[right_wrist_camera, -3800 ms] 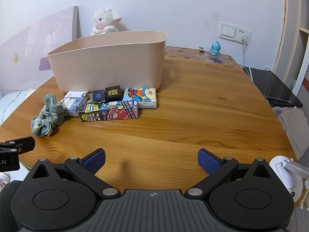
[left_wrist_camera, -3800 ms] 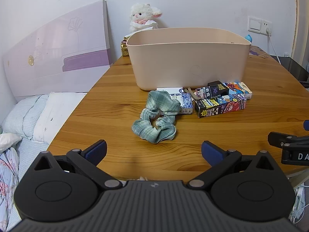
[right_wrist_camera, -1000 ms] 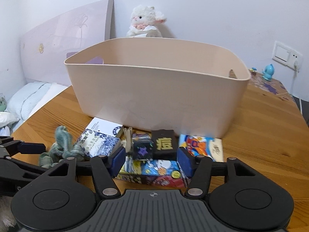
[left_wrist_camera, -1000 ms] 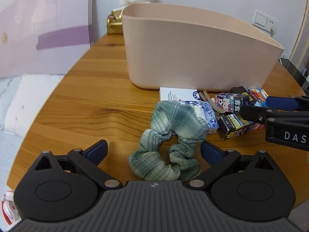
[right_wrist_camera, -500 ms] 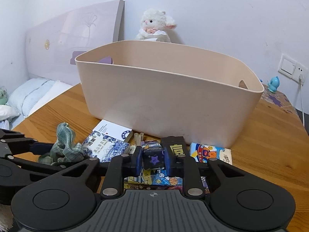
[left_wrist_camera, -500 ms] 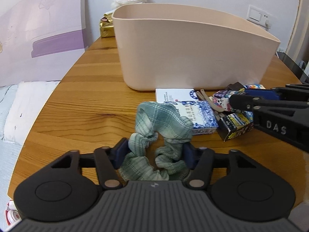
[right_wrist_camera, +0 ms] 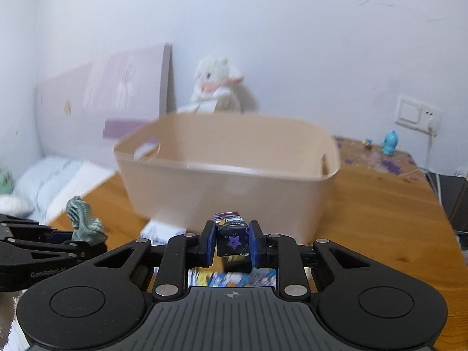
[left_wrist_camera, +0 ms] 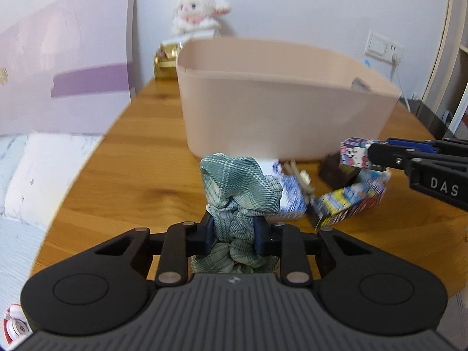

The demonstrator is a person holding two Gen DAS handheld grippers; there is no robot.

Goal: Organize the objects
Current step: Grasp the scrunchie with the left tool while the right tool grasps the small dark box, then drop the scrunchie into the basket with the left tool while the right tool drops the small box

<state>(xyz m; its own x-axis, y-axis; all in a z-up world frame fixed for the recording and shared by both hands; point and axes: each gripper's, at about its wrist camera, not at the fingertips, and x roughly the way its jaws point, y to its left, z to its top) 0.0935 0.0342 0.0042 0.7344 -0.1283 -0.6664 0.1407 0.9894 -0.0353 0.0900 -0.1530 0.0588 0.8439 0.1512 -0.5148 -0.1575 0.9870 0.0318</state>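
Observation:
My left gripper (left_wrist_camera: 233, 234) is shut on a green plaid scrunchie (left_wrist_camera: 239, 187) and holds it above the wooden table (left_wrist_camera: 131, 181). My right gripper (right_wrist_camera: 232, 241) is shut on a small dark box with a purple star (right_wrist_camera: 232, 238), lifted off the table; that box also shows in the left wrist view (left_wrist_camera: 352, 150). A beige plastic bin (left_wrist_camera: 278, 108) stands just behind both grippers, open at the top (right_wrist_camera: 228, 158). A blue-and-white box (left_wrist_camera: 289, 196), a colourful long box (left_wrist_camera: 348, 201) and a dark box (left_wrist_camera: 336, 172) lie on the table before the bin.
A white plush lamb (left_wrist_camera: 199, 11) and a gold box (left_wrist_camera: 165, 61) stand behind the bin. A bed with pillows (left_wrist_camera: 35, 169) lies left of the table. A wall socket (right_wrist_camera: 415, 112) and a small blue figure (right_wrist_camera: 389, 143) are at the far right.
Both grippers have lifted their loads off the table and toward the bin. The left jaws have closed tighter on the scrunchie. The dark box beside the star box has tipped.

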